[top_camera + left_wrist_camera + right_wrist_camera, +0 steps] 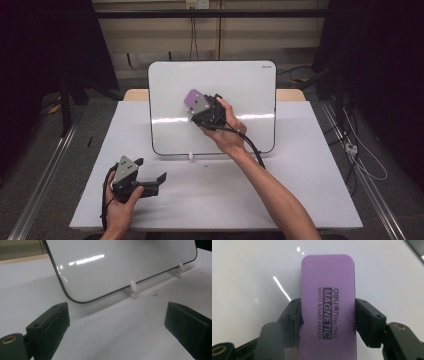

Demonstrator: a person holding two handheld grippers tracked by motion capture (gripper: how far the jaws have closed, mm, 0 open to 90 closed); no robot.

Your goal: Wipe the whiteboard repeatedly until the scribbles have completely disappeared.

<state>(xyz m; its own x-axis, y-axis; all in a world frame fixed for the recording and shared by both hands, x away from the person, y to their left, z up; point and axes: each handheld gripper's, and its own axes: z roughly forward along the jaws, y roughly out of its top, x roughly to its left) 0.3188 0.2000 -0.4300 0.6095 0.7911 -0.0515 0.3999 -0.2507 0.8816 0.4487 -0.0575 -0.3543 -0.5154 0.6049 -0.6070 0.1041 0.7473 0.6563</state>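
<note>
I had the purple eraser (328, 307) pinched by its long sides in the right tongs (194, 102), the pads pressed against both edges so that its printed back faced the camera riding on that hand. In the high view the eraser sat against the upper middle of the whiteboard (240, 85), which stood propped on small white clips (132, 286) on the counter (300, 190). Whether the felt face was actually flat on the board or just shy of it I could not tell from these angles.

The board's surface looked clean wherever I could see it: only glare streaks, no pen marks in the high view or in either gripper view. So I judged the pickup was done and the wiping was either well under way or nearly finished; what might have been left was a pass over the area hidden under the hand, then setting the eraser down.

My left tongs (150, 175) were spread wide and empty, resting low over the counter near its front left, pointed at the board's lower corner (75, 298). They had no part in the work at that point beyond being ready to steady the board if it shifted on its clips.
</note>
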